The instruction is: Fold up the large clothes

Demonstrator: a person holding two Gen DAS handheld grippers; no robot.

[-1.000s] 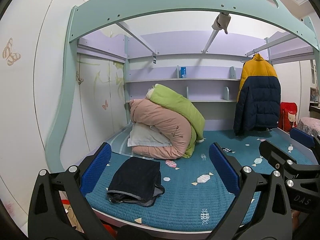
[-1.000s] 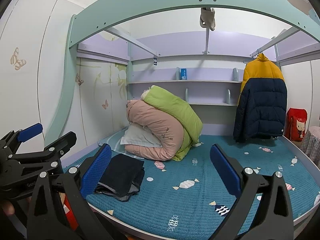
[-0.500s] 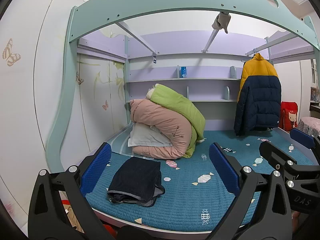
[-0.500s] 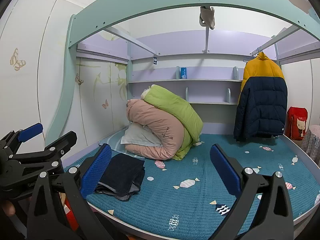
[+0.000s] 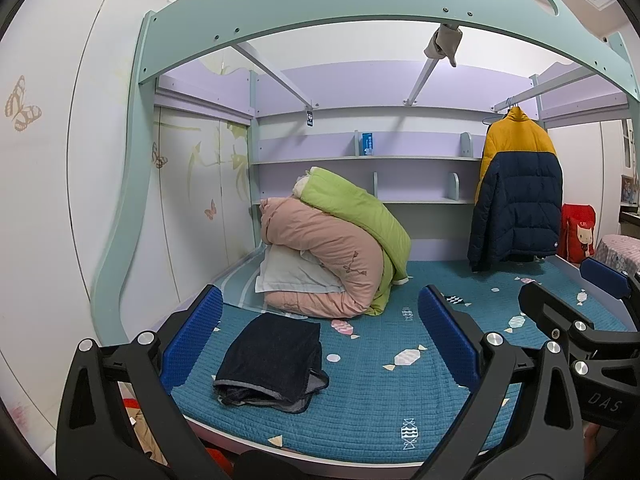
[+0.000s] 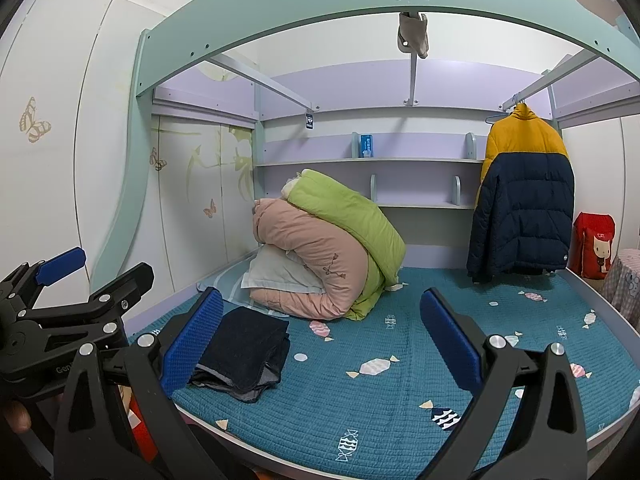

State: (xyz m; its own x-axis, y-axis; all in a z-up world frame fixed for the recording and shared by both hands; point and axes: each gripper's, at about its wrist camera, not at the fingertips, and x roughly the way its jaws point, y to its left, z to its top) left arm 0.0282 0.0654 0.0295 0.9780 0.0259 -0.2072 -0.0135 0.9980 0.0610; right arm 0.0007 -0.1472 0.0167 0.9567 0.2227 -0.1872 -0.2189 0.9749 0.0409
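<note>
A dark folded garment (image 5: 272,364) lies near the front left edge of the teal bed cover (image 5: 380,400); it also shows in the right wrist view (image 6: 244,352). My left gripper (image 5: 320,332) is open and empty, held in front of the bed, with the garment between and beyond its blue pads. My right gripper (image 6: 320,332) is open and empty, to the right of the garment. Each gripper shows at the edge of the other's view.
Rolled pink and green quilts (image 5: 340,256) and a pillow (image 5: 292,276) sit at the back left. A yellow and navy jacket (image 5: 516,192) hangs at the back right. A red bag (image 5: 576,232) stands beyond it. A bed frame arch (image 5: 360,4) spans overhead.
</note>
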